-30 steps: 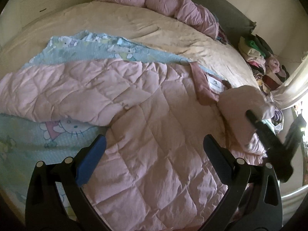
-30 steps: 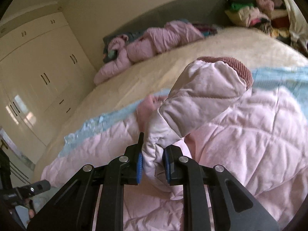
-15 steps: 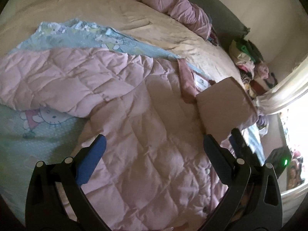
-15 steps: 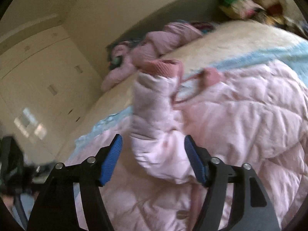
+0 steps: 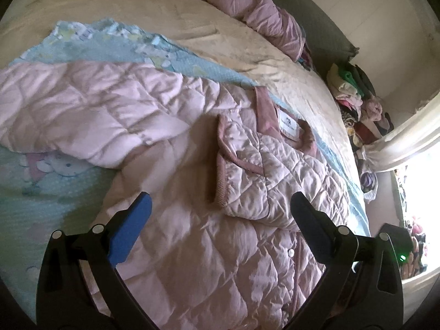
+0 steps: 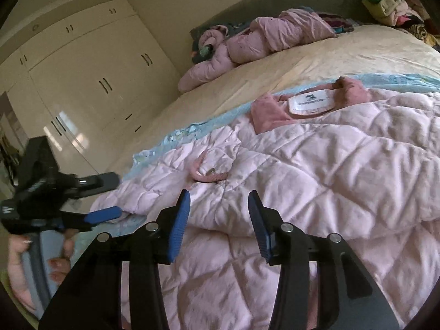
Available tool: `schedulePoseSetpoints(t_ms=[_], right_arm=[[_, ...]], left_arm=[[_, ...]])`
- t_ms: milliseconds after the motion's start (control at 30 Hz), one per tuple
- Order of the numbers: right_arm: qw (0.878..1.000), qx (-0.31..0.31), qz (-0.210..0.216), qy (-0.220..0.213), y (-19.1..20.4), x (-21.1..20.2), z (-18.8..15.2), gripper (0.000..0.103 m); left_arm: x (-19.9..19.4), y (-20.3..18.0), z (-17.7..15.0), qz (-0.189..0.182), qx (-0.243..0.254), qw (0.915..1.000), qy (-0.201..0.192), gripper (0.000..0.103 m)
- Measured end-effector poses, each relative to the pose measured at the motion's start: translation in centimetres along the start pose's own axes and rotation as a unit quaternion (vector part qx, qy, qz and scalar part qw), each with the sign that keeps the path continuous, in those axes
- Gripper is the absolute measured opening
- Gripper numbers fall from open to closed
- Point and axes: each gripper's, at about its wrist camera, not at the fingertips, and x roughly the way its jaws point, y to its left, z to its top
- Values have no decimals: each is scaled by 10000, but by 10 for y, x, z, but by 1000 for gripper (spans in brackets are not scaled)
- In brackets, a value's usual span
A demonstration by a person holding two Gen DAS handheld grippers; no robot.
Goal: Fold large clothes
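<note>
The jaws of the right gripper point(image 6: 218, 217) are seen part-spread and closing, with nothing pinched; only the padding of the pink quilted coat point(image 6: 316, 170) lies beneath the gap. The jaws of the left gripper point(image 5: 220, 217) are held spread wide above the same coat, empty. The coat is laid flat on the bed point(image 5: 192, 27), over a blue printed sheet point(image 5: 49, 189), collar and label point(image 5: 288, 125) turned up. One sleeve point(image 5: 264, 176) is laid across the chest, cuff inward, judged a completed fold. The other sleeve point(image 5: 82, 112) is left stretched outward, likely next. A hand point(image 6: 24, 272) is seen holding the left gripper's handle.
</note>
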Motion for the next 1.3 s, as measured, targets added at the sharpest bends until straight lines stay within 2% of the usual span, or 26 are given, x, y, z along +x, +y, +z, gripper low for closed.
schedulePoseSetpoints(t_ms=[167, 267, 333, 400, 433, 467, 567, 667, 800, 933, 1033, 1300], right_arm=[[9999, 86, -106, -51, -10, -33, -8, 53], [9995, 2, -321, -65, -17, -56, -10, 55], [9989, -90, -453, -59, -23, -69, -12, 56], [9973, -206, -698, -63, -31, -82, -14, 58], [9969, -199, -759, -63, -35, -87, -14, 58], [9962, -163, -849, -73, -42, -94, -15, 58], [9938, -120, -1100, -120, -59, -109, -15, 59], [9895, 50, -1426, -222, -80, -122, -15, 59], [9811, 274, -1882, -361, -101, -129, -9, 61], [9756, 150, -2171, -285, -108, -117, 2, 65], [9748, 103, -2220, -210, -112, -103, 15, 65], [9738, -27, -2263, 225, -121, -57, 49, 73]], left_arm=[[40, -9, 3, -182, -15, 9992, 344, 94], [63, -13, 5, -56, 0, 9989, 459, 87], [76, -16, 7, 70, 32, 9988, 492, 75], [86, -19, 7, 214, 115, 9984, 517, 41], [90, -23, 7, 411, 254, 9976, 500, 34], [89, -25, 6, 499, 379, 9971, 442, 12], [73, -34, 7, 468, 691, 9965, 95, 7], [45, -43, 13, 424, 946, 9941, -326, 6], [29, -45, 11, 684, 1331, 9866, -657, 6], [50, -31, 1, 951, 1366, 9851, -423, 6], [63, -25, -8, 1132, 1436, 9828, -272, 7], [72, -15, -15, 1166, 1382, 9834, -126, 8]])
